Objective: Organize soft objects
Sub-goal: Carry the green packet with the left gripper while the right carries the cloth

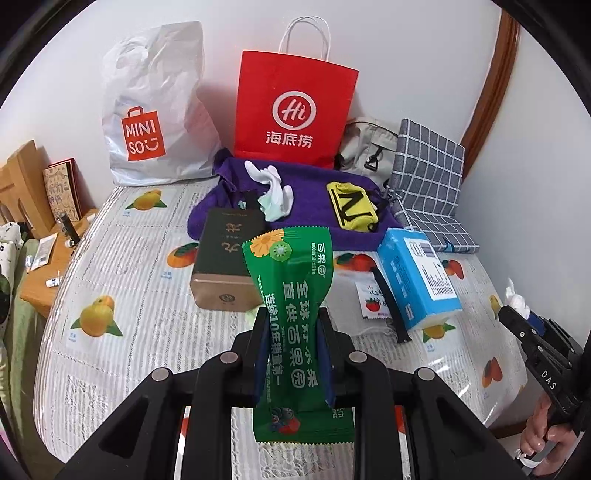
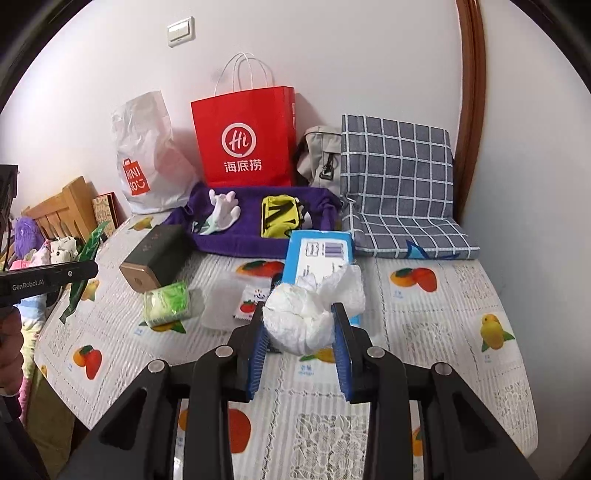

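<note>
Both tools grip soft items above the worktop.
Left tool (image 1: 293, 354) pinches a green sachet (image 1: 295, 314); right tool (image 2: 300, 347) clamps crumpled white tissue (image 2: 303, 317).

Home bedroom, fruit-print table (image 2: 461, 314) against white wall, wooden headboard (image 2: 62, 210), plush toys (image 2: 26, 232), shopping bags (image 1: 295, 110), wall switch (image 2: 181, 31)

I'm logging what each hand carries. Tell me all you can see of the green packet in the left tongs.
The green packet is a soft, glossy plastic sachet with white Chinese print, fruit pictures and zigzag-cut ends. The left tongs pinch its narrowed middle, so it stands nearly upright, both ends flaring. It hangs above the fruit-print table cover, touching only the blue pads.
</note>
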